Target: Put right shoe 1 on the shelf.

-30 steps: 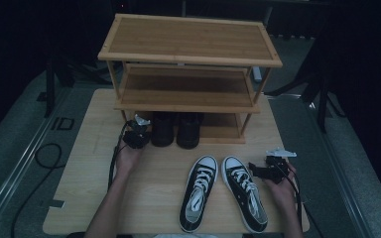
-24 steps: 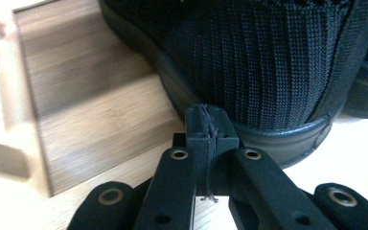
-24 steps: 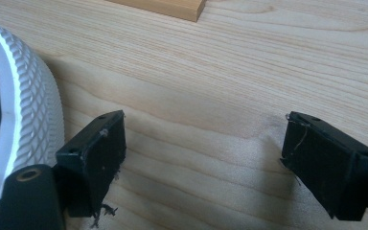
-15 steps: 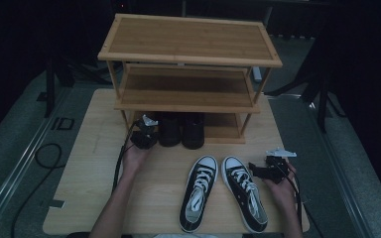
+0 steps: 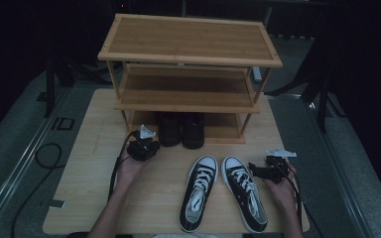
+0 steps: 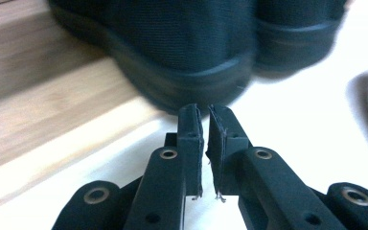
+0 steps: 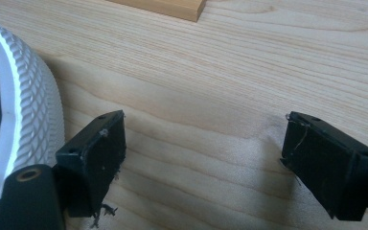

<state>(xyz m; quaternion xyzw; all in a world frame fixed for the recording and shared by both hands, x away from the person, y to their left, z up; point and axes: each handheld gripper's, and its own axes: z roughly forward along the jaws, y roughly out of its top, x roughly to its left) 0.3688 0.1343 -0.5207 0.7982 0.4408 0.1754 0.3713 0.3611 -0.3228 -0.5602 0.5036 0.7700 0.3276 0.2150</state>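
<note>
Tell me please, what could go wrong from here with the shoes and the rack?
1. The left gripper has just been opening beside the black shoes, nothing between its fingers. The heels jut past the bottom shelf, so a backward hand could drag them out.
2. The right gripper is open, close beside a sneaker; closing here may push it askew.

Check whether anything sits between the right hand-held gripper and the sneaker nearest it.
Nothing visible does. The right hand-held gripper stands open just beside the sneaker, with bare table between its jaws and the white toe cap at the side.
</note>
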